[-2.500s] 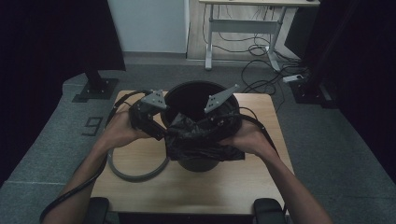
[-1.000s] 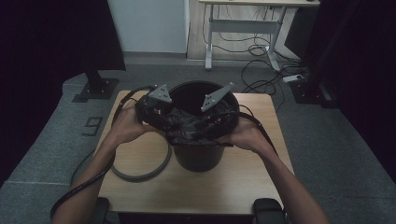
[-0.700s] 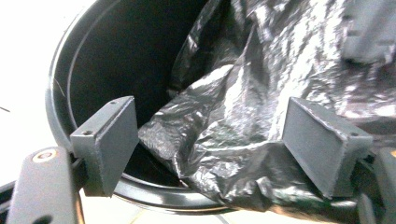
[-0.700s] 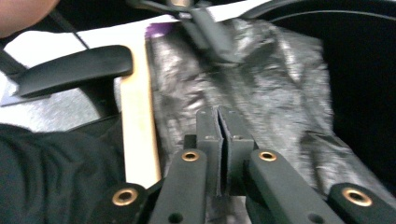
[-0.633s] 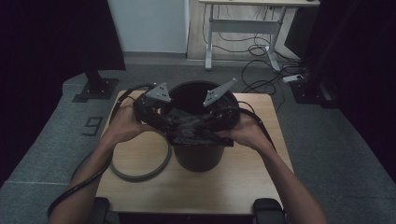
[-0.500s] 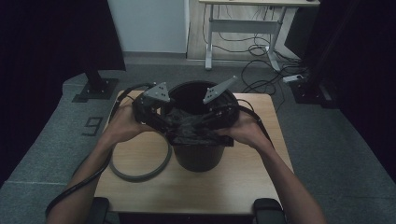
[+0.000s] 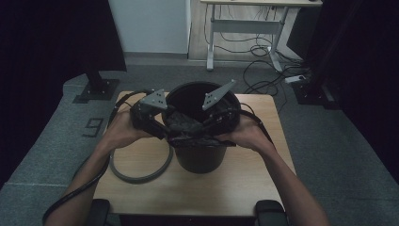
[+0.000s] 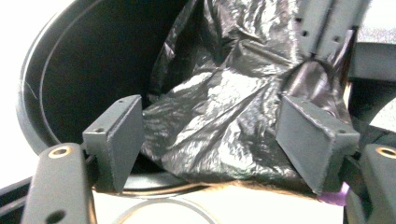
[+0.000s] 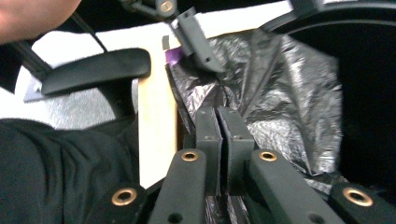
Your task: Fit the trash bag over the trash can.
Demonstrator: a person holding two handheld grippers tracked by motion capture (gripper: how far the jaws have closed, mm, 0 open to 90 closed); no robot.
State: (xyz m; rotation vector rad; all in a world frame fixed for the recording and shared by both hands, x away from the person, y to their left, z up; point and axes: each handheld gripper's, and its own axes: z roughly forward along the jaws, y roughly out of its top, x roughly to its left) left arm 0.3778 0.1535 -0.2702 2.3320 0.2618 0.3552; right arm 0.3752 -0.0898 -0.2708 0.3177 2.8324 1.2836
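- Cable from the left gripper trails off the table's [image 7: 141, 188] near-left side, slack enough that it does not pull the hand off its line.
- Grey ring [image 7: 141, 172] lies flat on the table just left of the bucket, set aside; I judge it is the hoop meant to clamp the liner once that is spread.
- Left gripper [image 7: 162, 129] hangs at the bucket's left rim, its jaws standing fairly wide with the black bag [image 8: 219, 112] between them. In the left gripper view the pads [image 8: 119, 135] do not press the film; the jaws have just been closing a little, likely to take a fresh hold on that edge.
- Bucket [image 7: 200, 157] stands upright mid-table, and the crumpled bag sits across its near rim, partly draped into the mouth.
- Right gripper [image 7: 211, 129] holds the bag at the near-right rim. Its jaws have just been closing and now meet on a fold of film [image 9: 219, 116], pads tight together. That pinch probably anchors one side so the other hand can open the bag over the rim.
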